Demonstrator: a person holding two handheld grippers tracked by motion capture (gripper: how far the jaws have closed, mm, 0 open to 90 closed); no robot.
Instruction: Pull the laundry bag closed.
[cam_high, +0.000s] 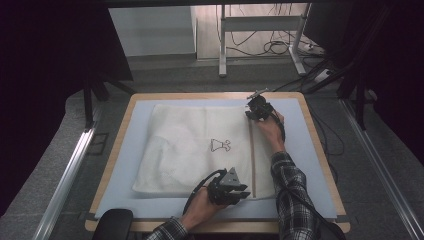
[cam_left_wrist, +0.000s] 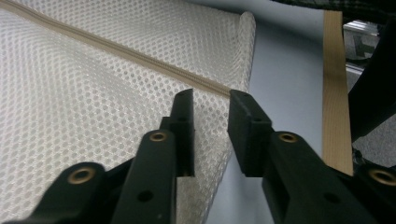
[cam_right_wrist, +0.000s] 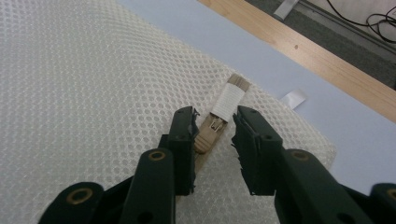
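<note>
A white mesh laundry bag (cam_high: 200, 150) lies flat across the middle of the high view on the desk's (cam_high: 310, 145) blue mat, its tan zipper (cam_high: 252, 155) running up the right side. To work the zipper well, the left gripper (cam_left_wrist: 210, 105), spread with nothing pinched at the zipper's lower end, should clamp the fabric there. The right gripper (cam_right_wrist: 214, 122), also spread, straddles the zipper pull (cam_right_wrist: 215, 125) at upper right and should close squarely on it.
</note>
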